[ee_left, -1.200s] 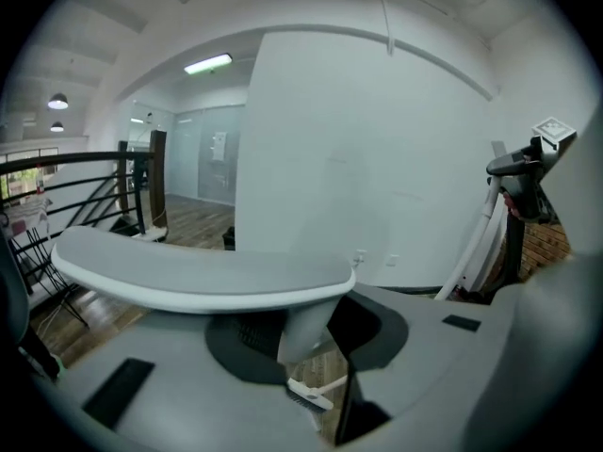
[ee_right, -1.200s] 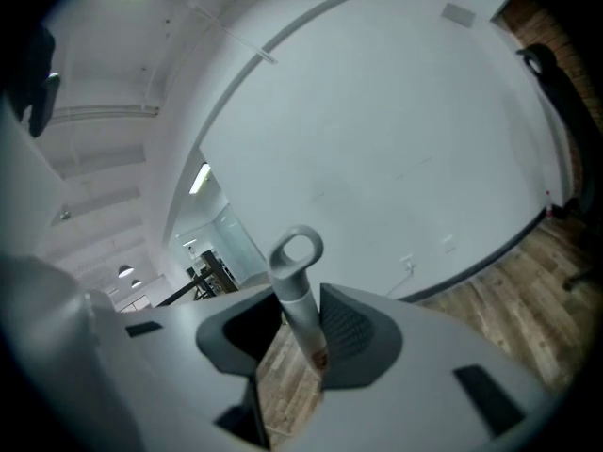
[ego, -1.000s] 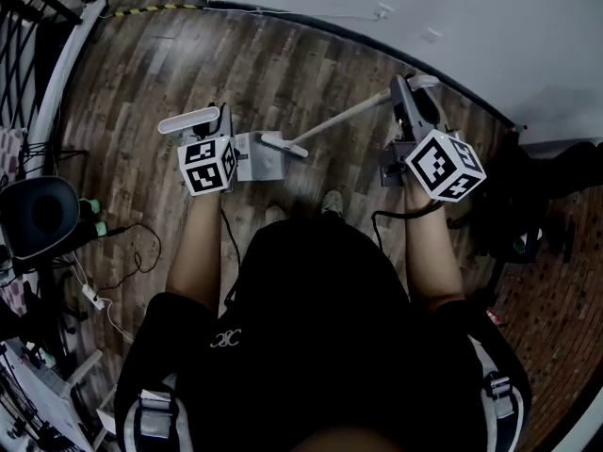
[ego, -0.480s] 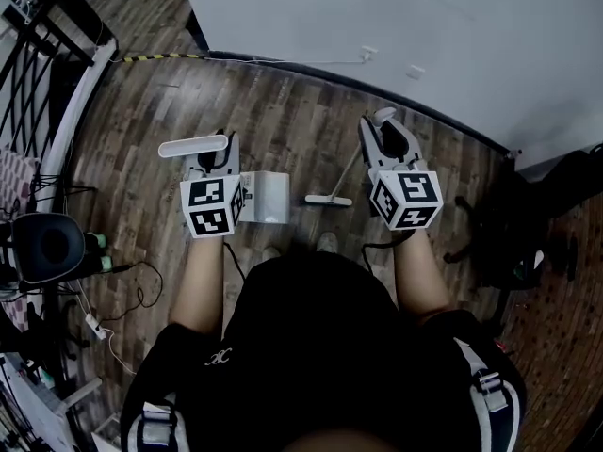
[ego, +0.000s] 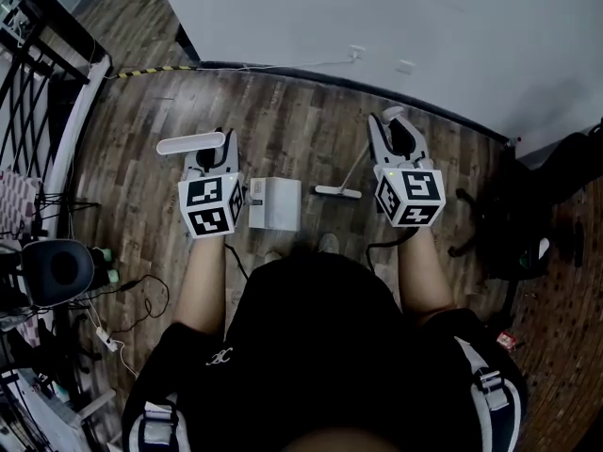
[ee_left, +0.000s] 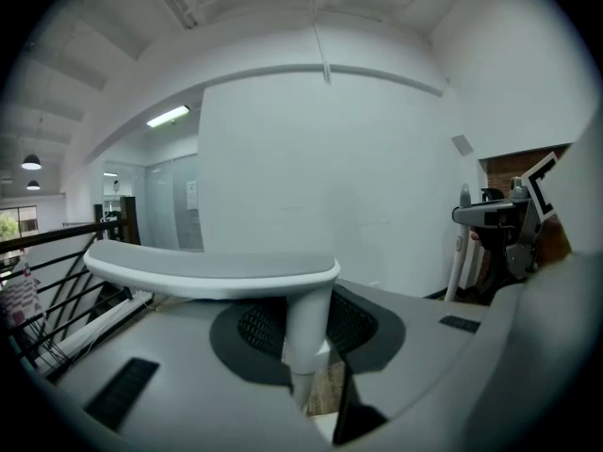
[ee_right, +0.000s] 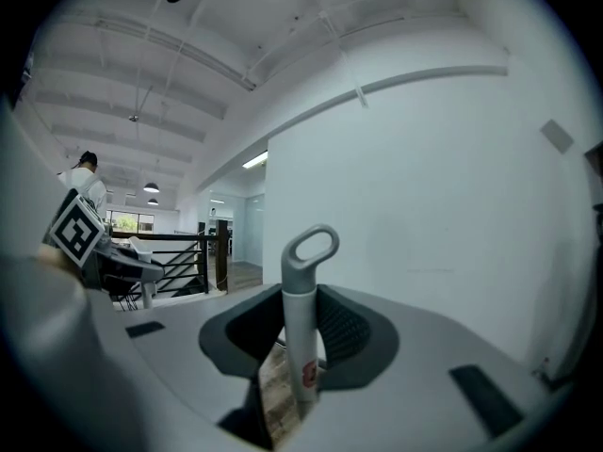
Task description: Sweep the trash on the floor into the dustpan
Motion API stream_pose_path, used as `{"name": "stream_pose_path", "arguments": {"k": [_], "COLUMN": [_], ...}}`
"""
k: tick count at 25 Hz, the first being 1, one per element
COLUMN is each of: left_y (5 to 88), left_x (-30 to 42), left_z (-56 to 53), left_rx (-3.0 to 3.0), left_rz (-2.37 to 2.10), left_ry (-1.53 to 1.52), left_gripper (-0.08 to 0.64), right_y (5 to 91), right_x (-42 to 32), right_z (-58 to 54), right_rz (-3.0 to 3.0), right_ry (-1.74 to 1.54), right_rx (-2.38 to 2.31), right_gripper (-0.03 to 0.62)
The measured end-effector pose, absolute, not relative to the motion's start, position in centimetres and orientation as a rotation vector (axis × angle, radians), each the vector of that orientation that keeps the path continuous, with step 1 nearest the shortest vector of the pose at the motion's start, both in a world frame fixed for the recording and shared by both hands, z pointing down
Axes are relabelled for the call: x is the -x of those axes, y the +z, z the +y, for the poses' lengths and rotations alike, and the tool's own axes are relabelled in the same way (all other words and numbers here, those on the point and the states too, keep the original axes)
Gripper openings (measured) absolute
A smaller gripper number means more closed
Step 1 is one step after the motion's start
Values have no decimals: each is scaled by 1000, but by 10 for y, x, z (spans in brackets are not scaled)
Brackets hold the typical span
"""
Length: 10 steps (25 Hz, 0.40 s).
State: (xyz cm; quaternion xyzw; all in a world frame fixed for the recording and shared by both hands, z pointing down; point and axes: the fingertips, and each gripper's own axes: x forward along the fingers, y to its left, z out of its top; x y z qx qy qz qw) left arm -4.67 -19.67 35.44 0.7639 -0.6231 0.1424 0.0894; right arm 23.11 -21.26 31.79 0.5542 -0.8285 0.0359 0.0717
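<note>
Left gripper (ee_left: 306,351): jaws narrow, clamped on the stem of the dustpan handle (ee_left: 307,318). Stem upright between the jaws. Flat crossbar (ee_left: 212,273) at the stem's top, above the jaws, long axis sideways, reaching mostly to their left.

Head view: left gripper (ego: 215,158) over the wood floor (ego: 283,111), crossbar just beyond the jaw tips. Dustpan (ego: 274,203) down on the floor, behind the jaws and to their right, just beside the marker cube (ego: 211,206). Direction of the dustpan's mouth not clear.

Right gripper (ee_right: 300,351): jaws narrow, clamped on the broom handle (ee_right: 300,318). Handle upright between the jaws, long axis vertical. Hanging loop (ee_right: 312,245) at the top end, pointing up, clear above the jaws.

Head view: right gripper (ego: 394,135) with the shaft sloping from the jaws down and to their left, ending at the broom head (ego: 337,192). Head a thin bar flat on the floor, long axis sideways, between the two grippers, near the dustpan's right side but apart from it.

White wall (ego: 377,17) ahead of both pairs of jaws. Black railing (ego: 38,64) well to the left of the left jaws.
</note>
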Motion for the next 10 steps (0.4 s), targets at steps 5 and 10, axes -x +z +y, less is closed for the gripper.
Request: {"name": "stream_pose_path", "arguments": {"k": [5, 10], "left_y": [360, 361], "left_x": [36, 31], "left_z": [-203, -213], "left_rx": [-2262, -2266], "left_rz": [-1829, -1811], "left_ry": [408, 400], "left_gripper": [84, 84], "right_y": [322, 321], "right_x": [-249, -257], "right_z": [-220, -229], "right_rz": [-2482, -2494], "right_ry": [124, 119], "right_rx": [-1698, -1721], "right_gripper": [112, 112]}}
